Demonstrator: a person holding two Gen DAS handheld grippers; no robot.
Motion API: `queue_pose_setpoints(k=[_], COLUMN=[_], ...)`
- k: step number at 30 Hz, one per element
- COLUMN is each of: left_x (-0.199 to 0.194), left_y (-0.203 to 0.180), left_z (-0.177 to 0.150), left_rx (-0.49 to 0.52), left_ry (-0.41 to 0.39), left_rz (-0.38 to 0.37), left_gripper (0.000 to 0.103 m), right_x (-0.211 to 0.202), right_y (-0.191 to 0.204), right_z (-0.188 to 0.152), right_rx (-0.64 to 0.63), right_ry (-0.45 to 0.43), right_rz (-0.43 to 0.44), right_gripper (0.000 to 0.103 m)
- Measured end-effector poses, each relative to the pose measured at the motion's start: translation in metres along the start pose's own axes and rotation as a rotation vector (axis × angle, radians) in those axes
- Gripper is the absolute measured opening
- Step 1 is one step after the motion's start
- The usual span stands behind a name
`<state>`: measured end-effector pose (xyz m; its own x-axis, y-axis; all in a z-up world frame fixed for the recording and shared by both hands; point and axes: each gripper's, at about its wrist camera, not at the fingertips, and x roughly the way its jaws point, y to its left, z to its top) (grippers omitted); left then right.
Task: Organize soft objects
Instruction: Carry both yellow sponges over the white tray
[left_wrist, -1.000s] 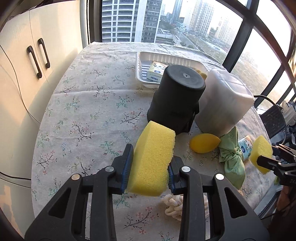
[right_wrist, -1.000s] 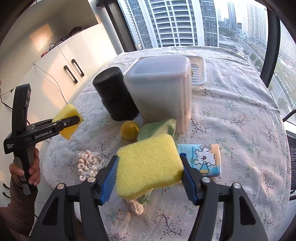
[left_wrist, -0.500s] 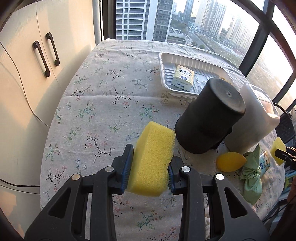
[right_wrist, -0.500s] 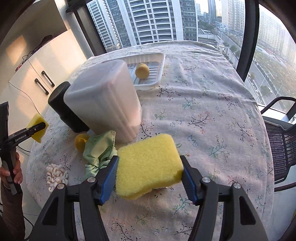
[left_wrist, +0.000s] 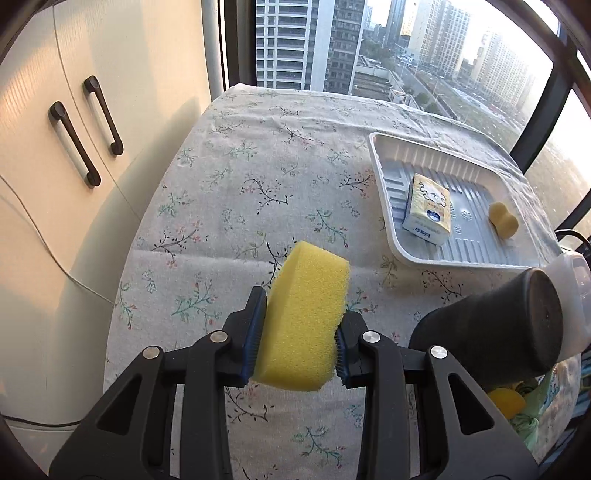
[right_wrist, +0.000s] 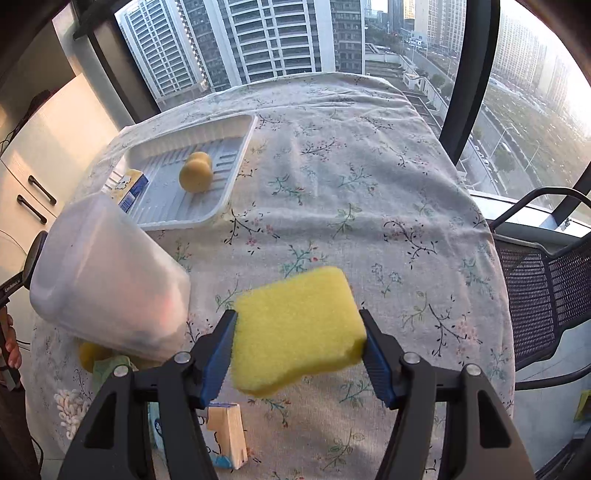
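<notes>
Yellow sponges (left_wrist: 303, 325) (right_wrist: 295, 332) sit clenched in both jaws above bare tablecloth (right_wrist: 369, 184) beside the tray's rim (left_wrist: 380, 206).

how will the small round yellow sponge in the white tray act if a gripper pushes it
The small sponge looks rounded and lobed, so it may roll or skid along the ribbed tray. Probably light and squashy, like the big sponge dented between the left gripper's pads.

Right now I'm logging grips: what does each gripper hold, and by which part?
Left gripper: yellow foam sponge, pinched across its lower half. Right gripper: another yellow foam sponge, clamped at its short ends.
</notes>
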<state>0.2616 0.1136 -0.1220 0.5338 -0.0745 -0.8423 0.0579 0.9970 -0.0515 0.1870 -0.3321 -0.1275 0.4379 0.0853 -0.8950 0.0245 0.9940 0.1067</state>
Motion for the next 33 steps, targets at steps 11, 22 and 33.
queue_pose_setpoints(k=[11,22,33], left_x=[0.038,0.083,0.105], left_y=[-0.033,-0.081,-0.119], left_z=[0.074,0.121,0.14], left_rx=[0.112,0.139,0.121], left_ry=[-0.013,0.022,0.057], left_rz=[0.022,-0.076,-0.179], left_gripper=[0.03,0.03,0.03], right_x=[0.029,0.07,0.111], right_y=[0.016,0.077,0.103], right_z=[0.079,0.146,0.179], right_rx=[-0.047,-0.146,-0.153], right_ry=[-0.008,-0.007,0.05], right_rz=[-0.036,0.027,0.088], right_gripper=[0.066,0.066,0.066])
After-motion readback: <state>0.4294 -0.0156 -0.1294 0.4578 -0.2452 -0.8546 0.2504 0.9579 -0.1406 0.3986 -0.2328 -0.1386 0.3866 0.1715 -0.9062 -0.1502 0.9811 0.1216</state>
